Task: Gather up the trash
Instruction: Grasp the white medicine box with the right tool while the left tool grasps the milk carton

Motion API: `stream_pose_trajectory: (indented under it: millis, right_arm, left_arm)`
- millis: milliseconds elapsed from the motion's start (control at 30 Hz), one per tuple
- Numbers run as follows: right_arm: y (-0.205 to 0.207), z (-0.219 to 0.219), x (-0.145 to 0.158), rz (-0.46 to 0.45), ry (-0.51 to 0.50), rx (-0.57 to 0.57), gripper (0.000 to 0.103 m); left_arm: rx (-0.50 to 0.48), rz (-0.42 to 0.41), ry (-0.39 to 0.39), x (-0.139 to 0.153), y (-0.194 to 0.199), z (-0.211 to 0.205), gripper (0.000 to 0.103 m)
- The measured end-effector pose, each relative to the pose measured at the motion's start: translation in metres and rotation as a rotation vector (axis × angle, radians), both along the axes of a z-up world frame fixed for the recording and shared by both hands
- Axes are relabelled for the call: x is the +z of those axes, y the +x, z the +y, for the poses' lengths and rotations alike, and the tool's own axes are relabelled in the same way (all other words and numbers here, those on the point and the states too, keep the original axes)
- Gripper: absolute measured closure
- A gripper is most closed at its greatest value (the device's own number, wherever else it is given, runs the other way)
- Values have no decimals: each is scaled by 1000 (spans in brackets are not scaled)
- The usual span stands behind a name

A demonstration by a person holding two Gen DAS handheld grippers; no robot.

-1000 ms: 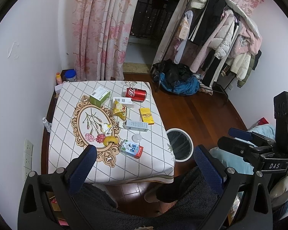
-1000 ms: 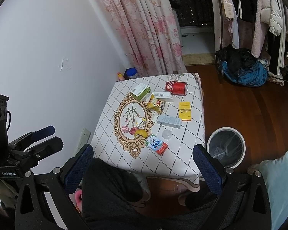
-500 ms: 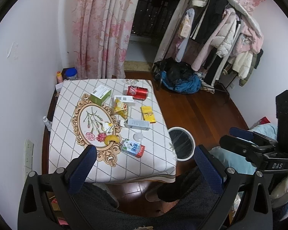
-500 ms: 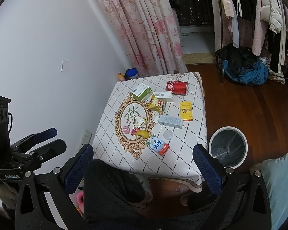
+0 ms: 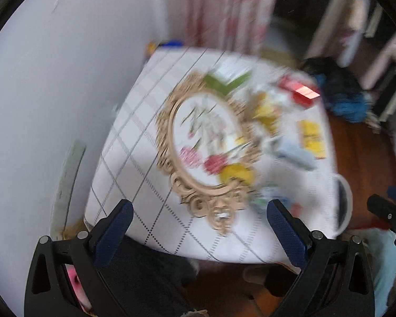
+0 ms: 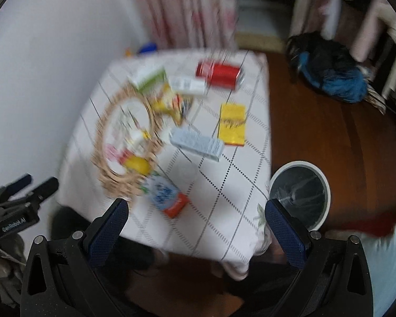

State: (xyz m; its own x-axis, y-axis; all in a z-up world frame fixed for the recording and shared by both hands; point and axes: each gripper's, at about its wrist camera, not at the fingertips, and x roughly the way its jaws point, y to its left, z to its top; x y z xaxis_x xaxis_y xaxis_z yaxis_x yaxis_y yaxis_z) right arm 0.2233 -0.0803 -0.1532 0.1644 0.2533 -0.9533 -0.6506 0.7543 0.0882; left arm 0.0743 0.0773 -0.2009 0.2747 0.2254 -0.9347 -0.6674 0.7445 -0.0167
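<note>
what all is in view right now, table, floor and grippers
table: 1, white checked cloth with gold oval, by the wall
soda can: 1, red, lying at far edge
green box: 1, far left
yellow packet: 1, right side
pale blue box: 1, middle
blue and red carton: 1, near edge
bin: 1, white rim, floor right of table
clothes heap: 1, dark and blue, floor
left gripper: open, empty
right gripper: open, empty

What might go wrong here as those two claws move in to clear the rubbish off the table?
The red can lies on its side near the table's far edge, so a nudge may roll it onto the floor. The small boxes around the yellow packet are crowded, so one grab could knock the others. Both views are blurred, so aiming may be off.
</note>
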Motion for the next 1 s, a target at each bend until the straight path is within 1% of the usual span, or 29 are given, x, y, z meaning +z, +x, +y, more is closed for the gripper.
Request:
stream_pose_trajectory:
  millis: [33,100,167,200,233,333,400,433,500,533,567,633,700,800,867,900,1000]
  right_arm:
    - [13,17,-26,18,-45,39,0]
    - [28,40,-58,27,-88,89,0]
    - [46,65,-93,31,-156,133,1]
    - [54,78,-110,32,-192,164,2]
    - [61,90,-126,31,-227,191,6]
    - [75,118,-163,28,-318,270,11]
    - [80,130,-182,42,-355,315,15]
    - [81,133,-188,51,-370,327,14]
    - [82,139,-189,0,-377,348,16]
    - [83,142,-188,-2,-363,351,27]
    - [85,143,-185,1,-342,347,42]
    - [91,139,-183,98,-288,308,52]
    - [91,133,-182,123,-271,284,55]
    - [93,106,-172,152,-218,198,58]
    - [95,80,-161,155,-175,112,59]
    - [99,60,-152,153,-147,49,59]
    - [107,17,-141,151,-123,-75,59]
  left_arm:
    - [28,24,-14,-16,3,6,0]
    - [81,71,-29,-46,9,17,0]
    - [127,112,-52,-74,14,28,0]
    - [142,124,-62,-84,16,32,0]
    - [153,136,-70,-93,19,36,0]
    - [181,172,-98,-117,28,46,0]
    - [187,188,-106,-128,32,52,0]
    - [188,193,-112,-131,33,54,0]
    - [189,199,-118,-136,37,57,0]
    - [189,202,-117,-135,37,58,0]
    - [185,204,-117,-134,38,57,0]
    - [175,205,-116,-131,41,54,0]
    - [161,202,-111,-125,46,48,0]
    - [140,180,-115,-106,48,32,0]
    - [130,147,-128,-87,47,18,0]
    - [127,133,-136,-81,47,12,0]
    - [114,82,-179,-63,48,-15,0]
